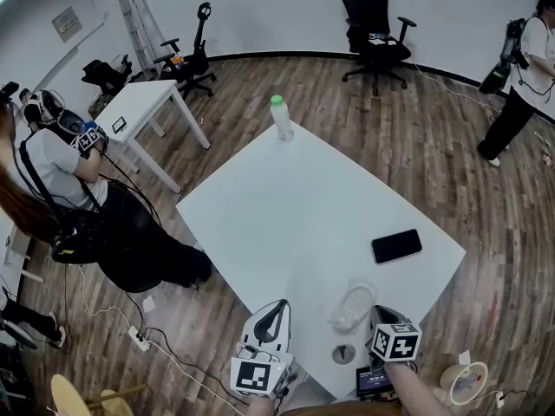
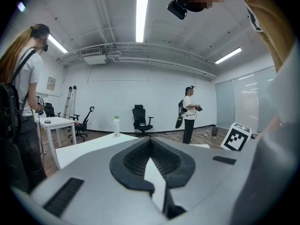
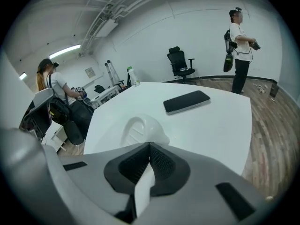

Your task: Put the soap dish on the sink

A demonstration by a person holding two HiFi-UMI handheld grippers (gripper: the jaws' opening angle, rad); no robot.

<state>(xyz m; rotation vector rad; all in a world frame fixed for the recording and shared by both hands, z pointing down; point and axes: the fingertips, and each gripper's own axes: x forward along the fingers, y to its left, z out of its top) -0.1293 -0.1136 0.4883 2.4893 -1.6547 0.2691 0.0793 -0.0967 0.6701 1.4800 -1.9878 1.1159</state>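
Note:
The soap dish is a pale, translucent oval near the front edge of the white table. In the right gripper view the soap dish lies straight ahead with its near rim running in under the tips. My right gripper sits at the dish's right side, and there the right gripper is shut with the rim at its closed tips. My left gripper hovers at the table's front edge, left of the dish. In its own view the left gripper is shut and holds nothing.
A black phone lies right of centre and a green-capped bottle stands at the far corner. A small round grey disc rests by the front edge. A person stands left by a small white table, another person far right.

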